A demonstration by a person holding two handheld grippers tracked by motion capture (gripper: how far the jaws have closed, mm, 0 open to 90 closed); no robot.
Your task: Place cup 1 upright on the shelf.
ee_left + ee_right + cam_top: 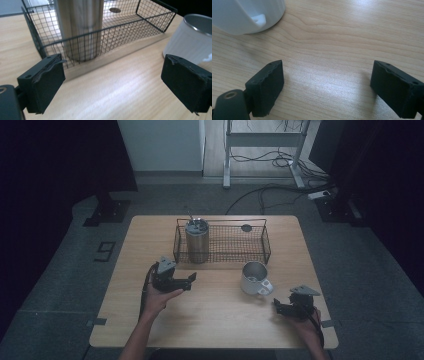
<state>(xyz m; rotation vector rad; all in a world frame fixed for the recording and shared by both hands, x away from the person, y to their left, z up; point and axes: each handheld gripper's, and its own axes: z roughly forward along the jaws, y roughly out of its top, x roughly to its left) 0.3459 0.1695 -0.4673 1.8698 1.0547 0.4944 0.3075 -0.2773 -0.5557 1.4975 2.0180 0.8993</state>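
I am holding my left gripper [192, 279] with jaws wide and empty; the mug [254, 278] is standing just ahead, to its right. My right gripper [276, 305] is also gaping empty, mug ahead-left, apart from it.

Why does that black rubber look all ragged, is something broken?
Yes, a little. In the left gripper view, the black rubber pads on the left hand-held gripper have frayed, peeling edges. Otherwise the tall steel cup stands upright in the black wire basket, and the white mug stands unspilled.
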